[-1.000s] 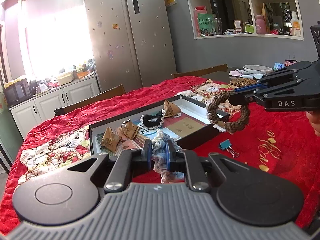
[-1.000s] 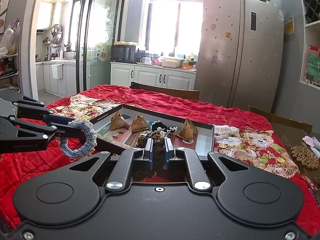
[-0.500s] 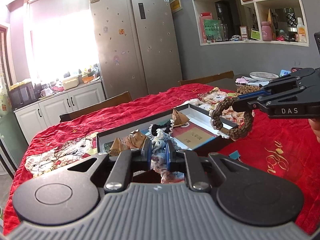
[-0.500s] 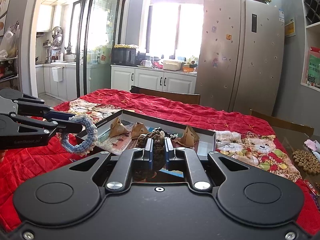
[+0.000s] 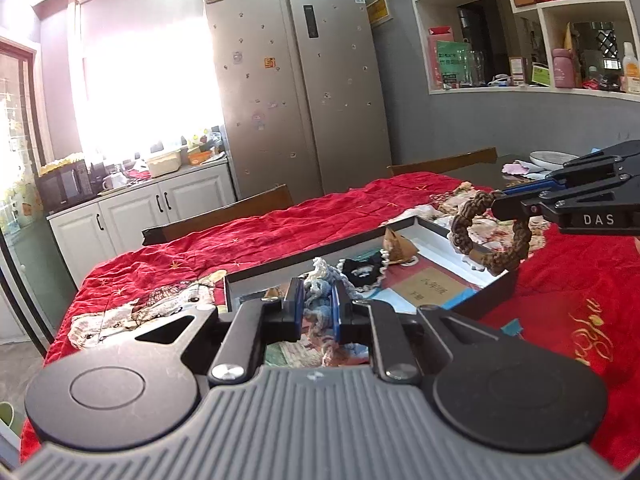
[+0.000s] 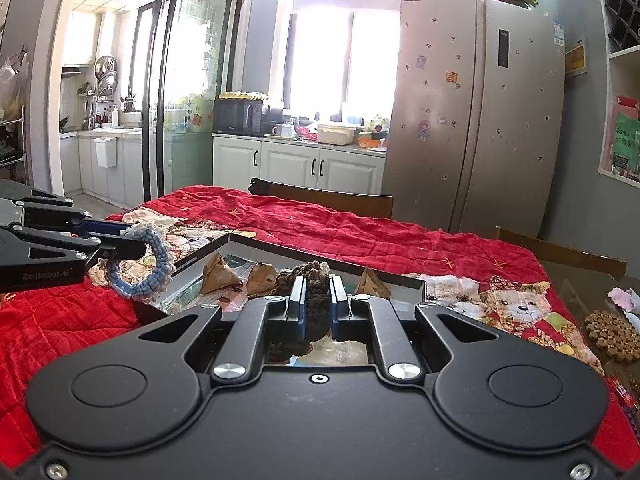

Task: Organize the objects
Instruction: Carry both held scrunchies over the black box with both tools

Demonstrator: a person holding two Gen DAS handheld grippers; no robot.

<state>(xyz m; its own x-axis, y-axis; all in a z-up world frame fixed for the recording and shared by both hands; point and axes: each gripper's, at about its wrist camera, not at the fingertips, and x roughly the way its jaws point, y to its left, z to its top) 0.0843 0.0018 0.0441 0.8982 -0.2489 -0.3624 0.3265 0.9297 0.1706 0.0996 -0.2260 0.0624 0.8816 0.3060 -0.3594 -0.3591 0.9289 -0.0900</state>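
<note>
My left gripper (image 5: 318,304) is shut on a blue-and-white braided rope ring (image 5: 320,300). The same ring (image 6: 148,264) hangs from the left gripper (image 6: 120,246) in the right wrist view. My right gripper (image 6: 316,304) is shut on a brown braided rope ring (image 6: 310,312), which also shows as a brown loop (image 5: 490,236) dangling from the right gripper (image 5: 504,204) in the left wrist view. Both rings hang in the air over a shallow black-rimmed box (image 5: 496,286). In the box lie brown pyramid-shaped pouches (image 6: 218,278), a black-and-white ring (image 5: 364,270) and a card.
A red quilted cloth (image 6: 360,236) covers the table. A blue binder clip (image 5: 514,326) lies right of the box. A cork trivet (image 6: 612,334) sits at the far right. Wooden chairs (image 5: 224,216) line the far side, and a fridge (image 5: 304,88) and cabinets stand behind.
Both grippers have lifted and drawn back a little with their rings. The box and table now sit lower and farther off in both views. The grips are unchanged.
</note>
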